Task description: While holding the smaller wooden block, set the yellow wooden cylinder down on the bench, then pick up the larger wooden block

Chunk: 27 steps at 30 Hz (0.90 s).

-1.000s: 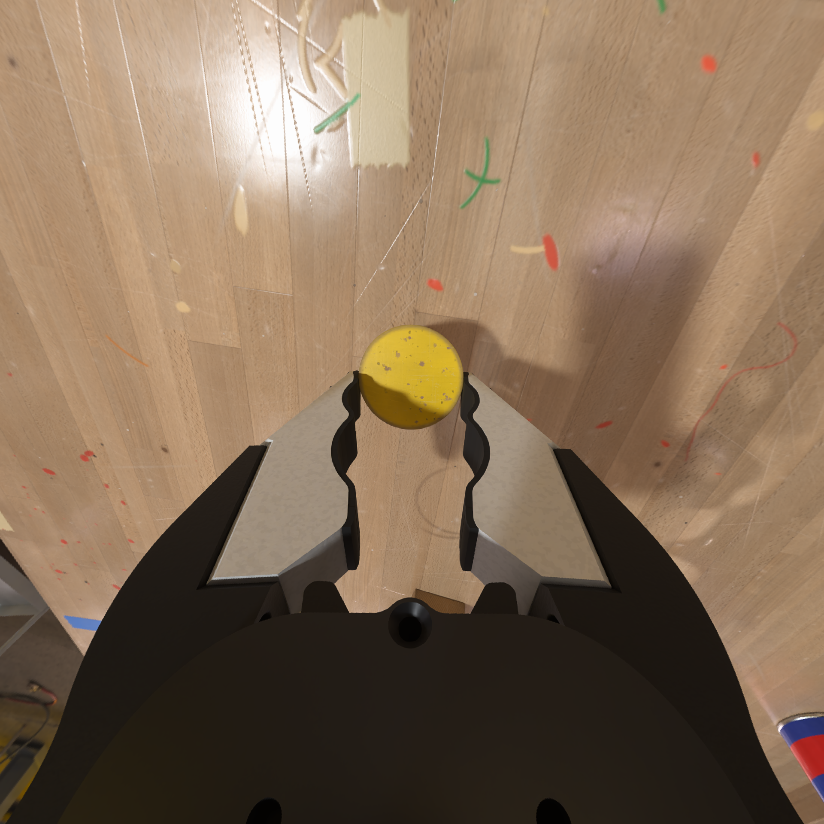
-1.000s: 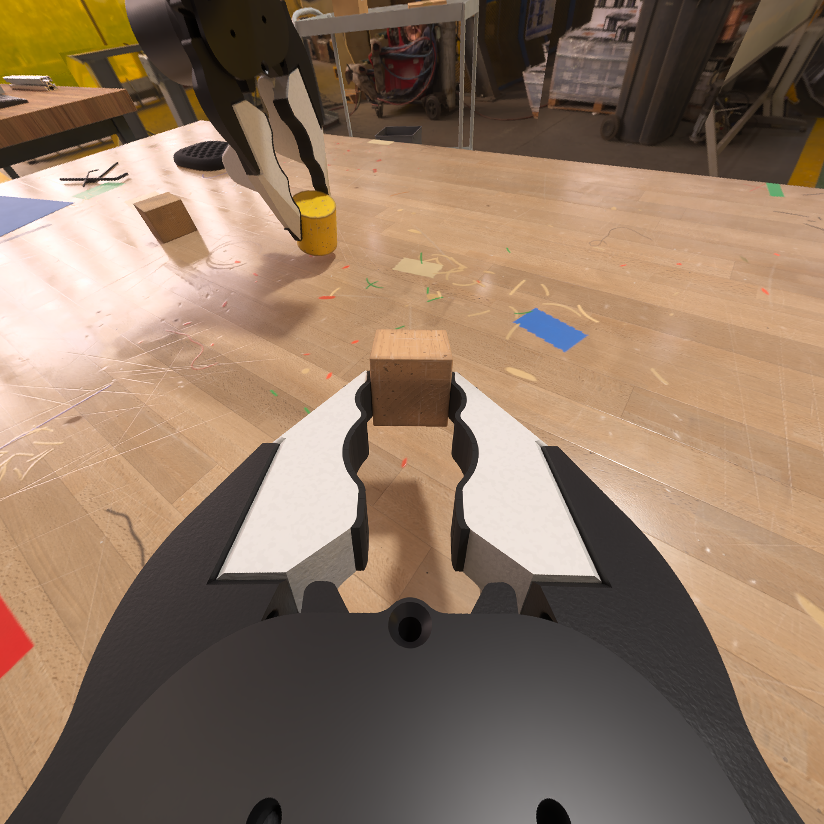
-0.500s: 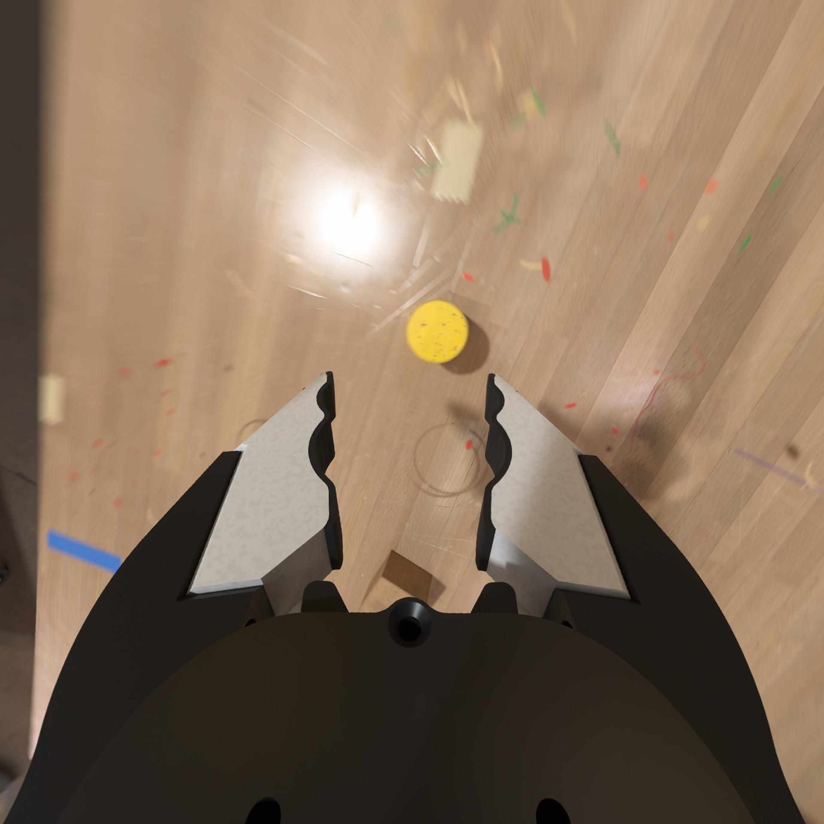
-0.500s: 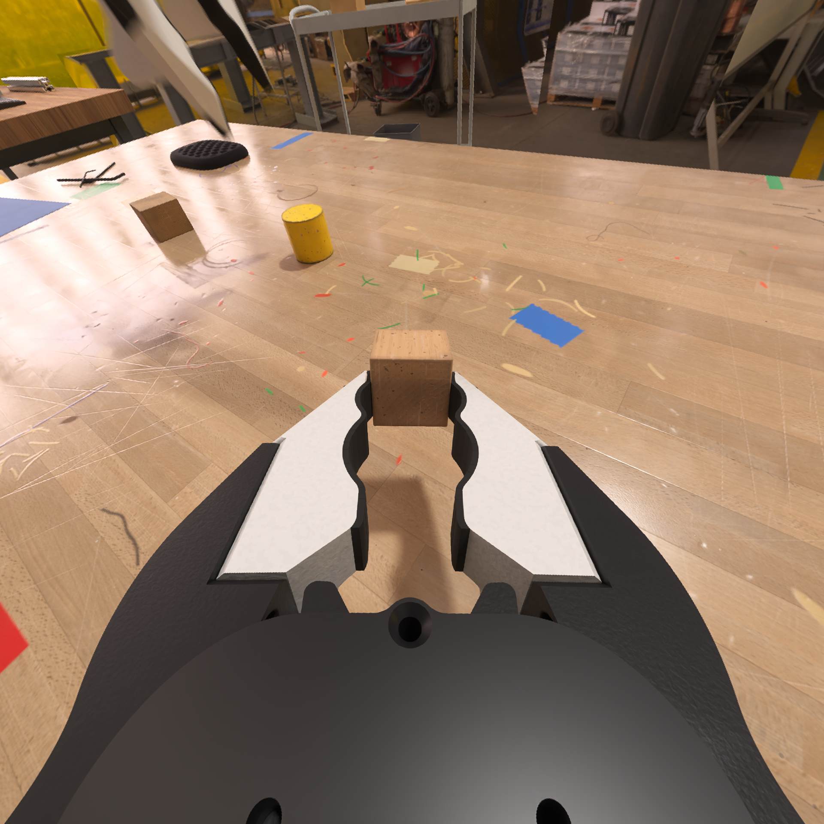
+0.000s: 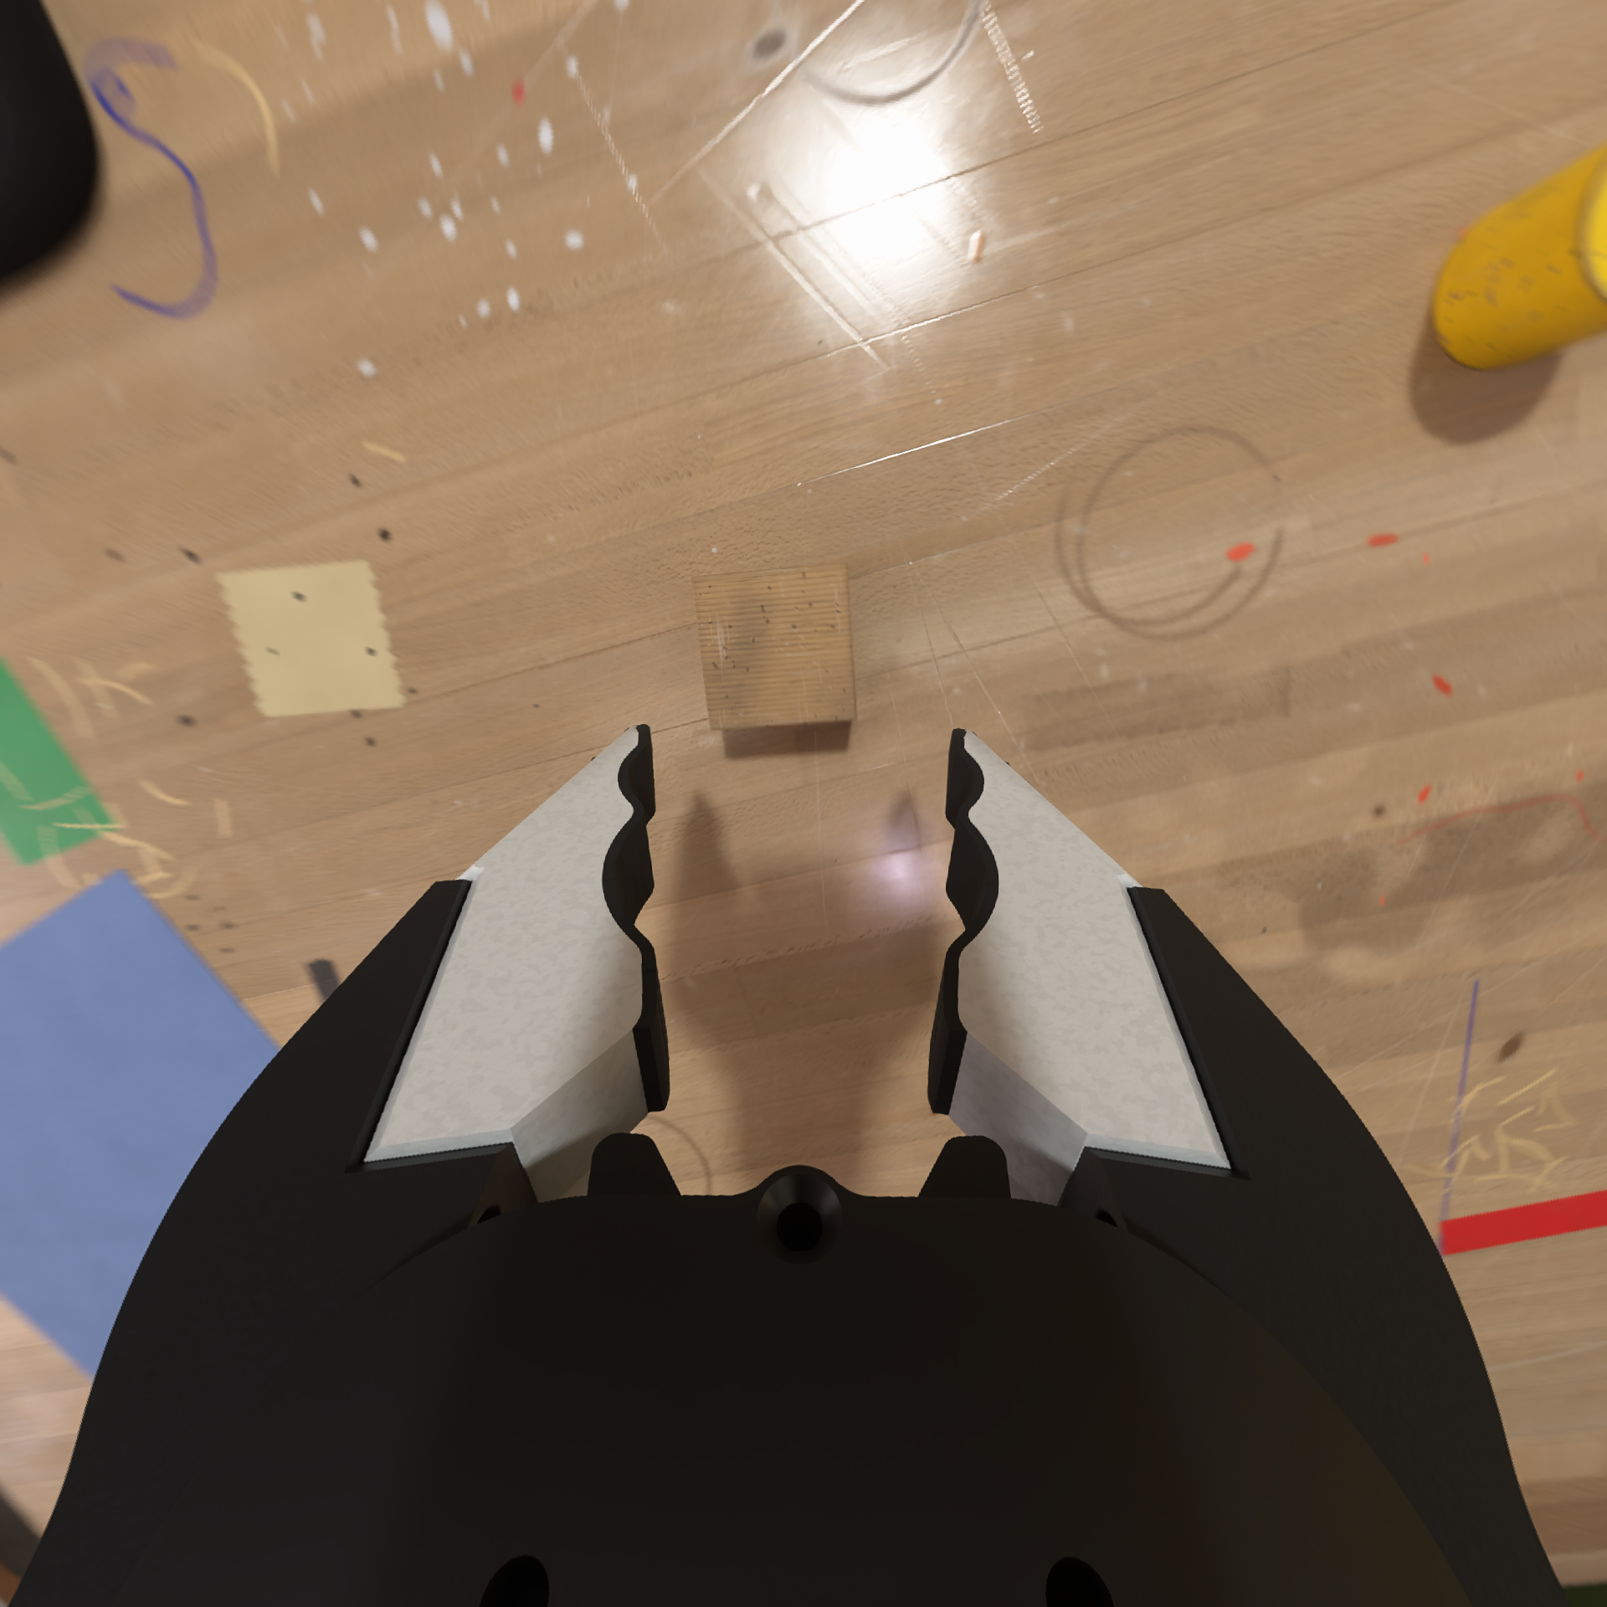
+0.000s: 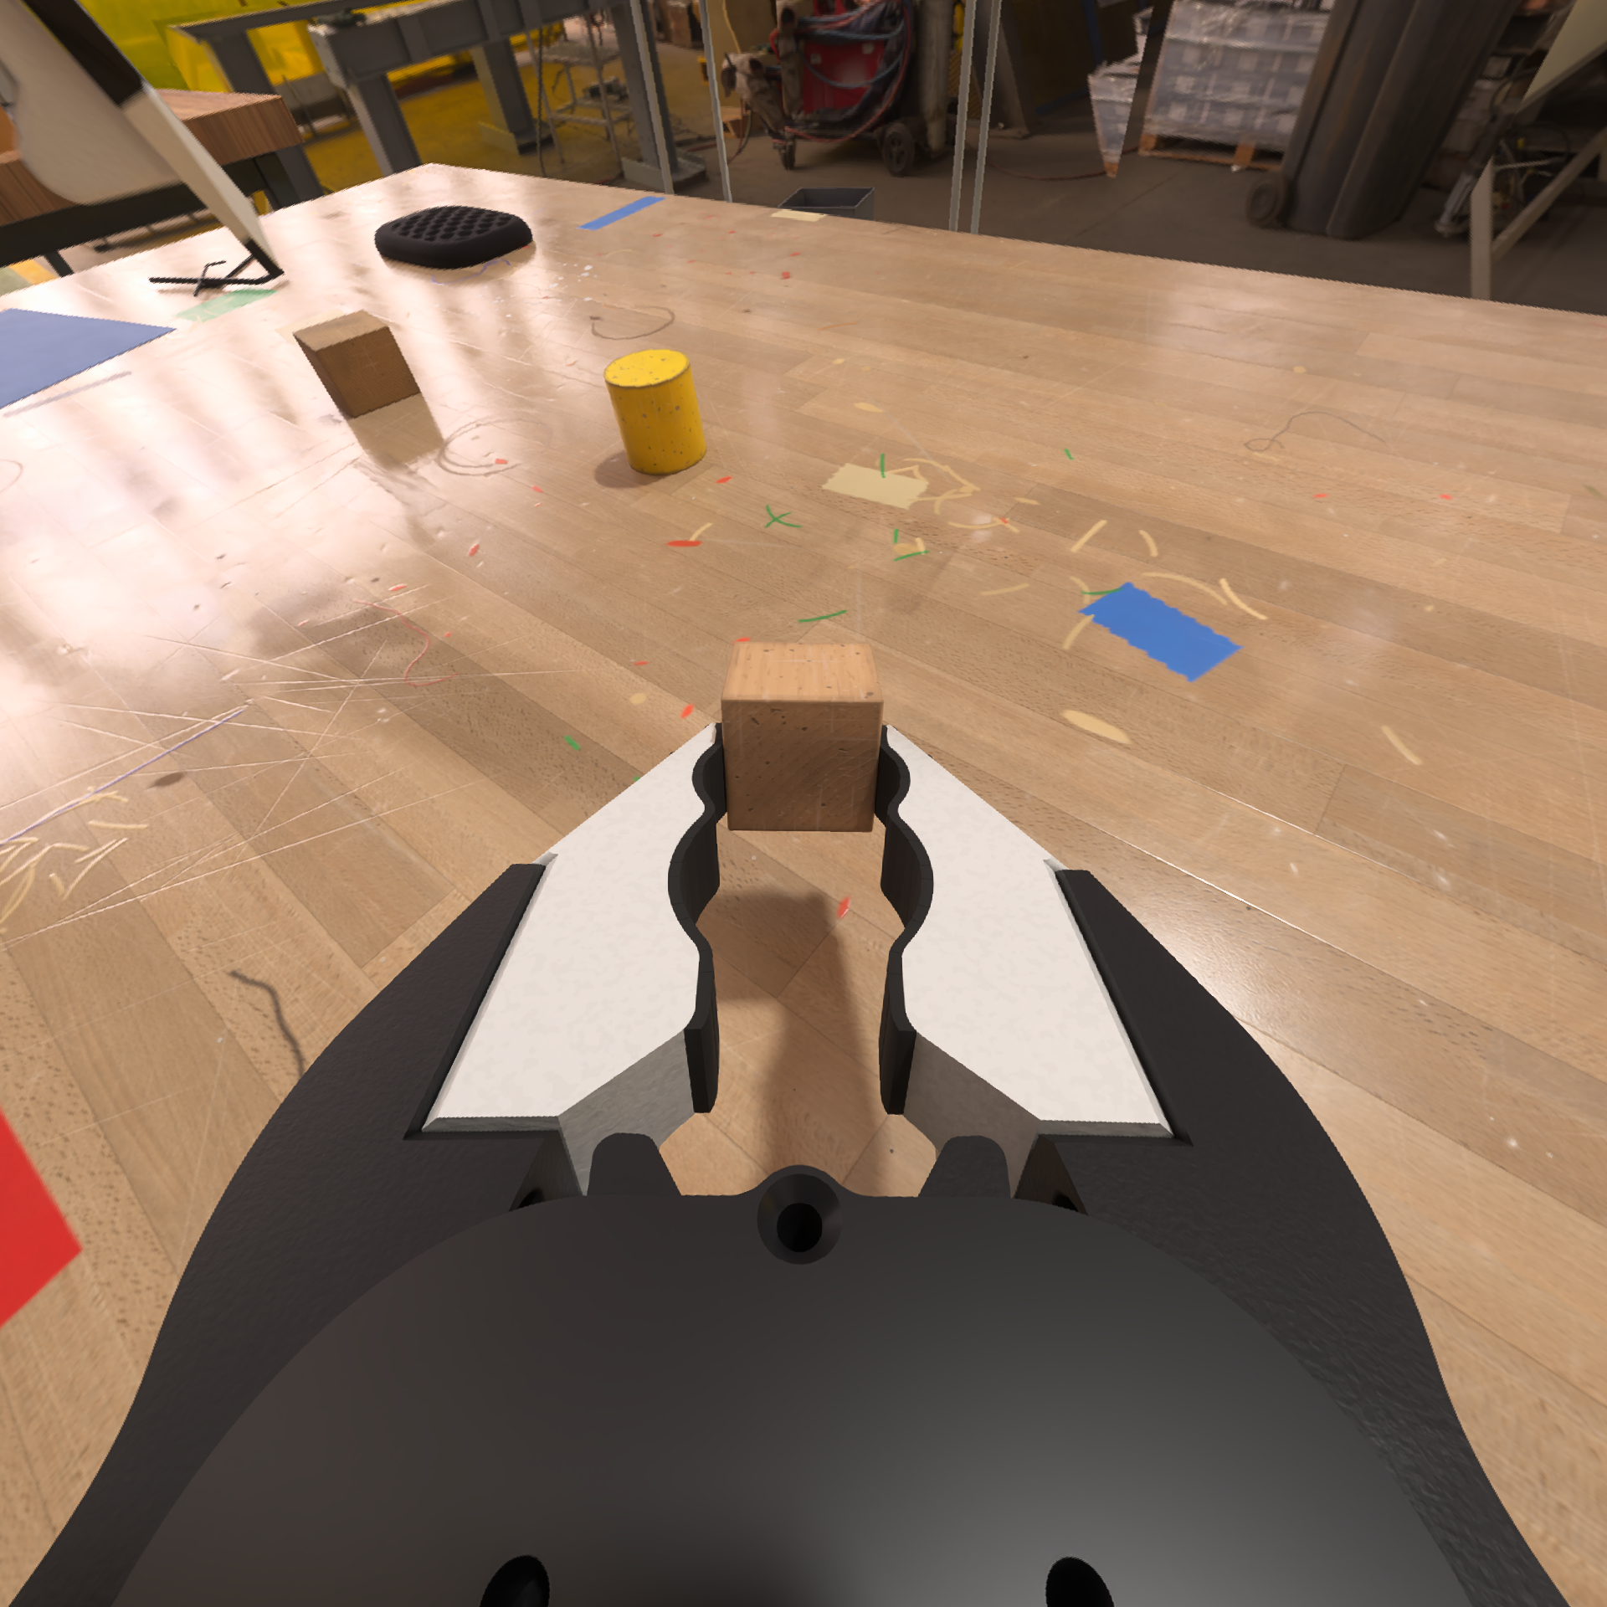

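Nearest us, our right gripper (image 6: 800,739) pinches the smaller wooden block (image 6: 800,739) between its jaws, clear of the counter (image 6: 1217,870). Our left gripper (image 5: 798,739) hangs with jaws spread and empty above the larger wooden block (image 5: 774,643), not yet grasped. The yellow wooden cylinder (image 6: 656,410) stands upright on the scratched, paint-flecked wood, so the set-down looks done. Beyond lie a black pad (image 6: 452,235) and a cluttered workshop.
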Available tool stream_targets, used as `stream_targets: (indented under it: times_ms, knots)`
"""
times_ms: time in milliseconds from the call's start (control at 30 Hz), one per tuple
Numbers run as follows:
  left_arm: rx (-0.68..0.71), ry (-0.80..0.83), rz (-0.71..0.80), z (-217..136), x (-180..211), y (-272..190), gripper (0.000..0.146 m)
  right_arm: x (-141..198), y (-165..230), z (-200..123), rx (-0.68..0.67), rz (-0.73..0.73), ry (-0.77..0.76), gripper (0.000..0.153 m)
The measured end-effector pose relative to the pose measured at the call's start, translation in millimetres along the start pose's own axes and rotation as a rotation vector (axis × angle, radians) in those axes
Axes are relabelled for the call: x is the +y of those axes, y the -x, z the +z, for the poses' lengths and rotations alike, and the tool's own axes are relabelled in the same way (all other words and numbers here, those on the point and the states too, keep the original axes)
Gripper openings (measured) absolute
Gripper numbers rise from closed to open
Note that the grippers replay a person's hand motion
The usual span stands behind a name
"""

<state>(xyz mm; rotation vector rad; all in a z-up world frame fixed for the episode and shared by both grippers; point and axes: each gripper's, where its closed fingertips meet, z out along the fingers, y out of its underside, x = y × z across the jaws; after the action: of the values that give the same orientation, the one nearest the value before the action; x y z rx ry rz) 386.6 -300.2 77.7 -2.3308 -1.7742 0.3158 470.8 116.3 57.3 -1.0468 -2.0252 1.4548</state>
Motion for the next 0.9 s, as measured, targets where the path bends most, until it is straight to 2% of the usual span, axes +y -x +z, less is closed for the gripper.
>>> stream_targets:
  times_ms: [100,233,300,367,467,533,600,667,733,800,900]
  knots:
    - [0.049,0.058,-0.103,27.5,-1.2,7.0,0.067,0.6,3.1,-0.5,-0.007,-0.007,0.0,0.033]
    - [0.089,0.117,-0.15,56.1,0.5,8.0,0.066,-1.1,2.7,-3.7,-0.001,-0.015,-0.007,0.033]
    - [0.119,0.146,-0.147,62.7,3.6,4.8,0.055,-1.5,1.4,-4.8,0.001,-0.012,-0.009,0.033]
    - [0.102,0.177,-0.097,55.5,7.2,5.8,0.047,-1.9,-0.2,-5.4,0.003,-0.007,-0.011,0.033]
    - [0.063,0.056,-0.048,12.7,-7.1,9.5,0.043,-2.1,-2.5,-5.2,0.011,-0.005,-0.011,0.033]
    - [0.037,-0.053,0.084,-31.0,-19.4,-5.8,0.043,-2.2,-3.7,-5.2,0.016,-0.008,-0.011,0.033]
    - [0.099,-0.15,0.222,-69.1,-33.2,-44.8,0.043,-2.6,-4.8,-5.1,0.02,-0.01,-0.011,0.033]
    - [0.109,-0.217,0.421,-88.2,-47.5,-94.8,0.043,-3.1,-5.8,-4.9,0.022,-0.01,-0.013,0.033]
    - [0.141,-0.211,0.723,-80.2,-51.7,-154.3,0.043,-2.8,-6.1,-4.6,0.021,-0.008,-0.011,0.033]
    - [0.153,-0.167,1.002,-51.0,-53.9,-205.6,0.043,-2.3,-6.2,-4.7,0.023,-0.013,-0.009,0.033]
    - [0.121,-0.069,1.19,0.9,-73.0,-255.4,0.043,-3.3,-4.8,-6.0,0.022,-0.017,-0.014,0.033]
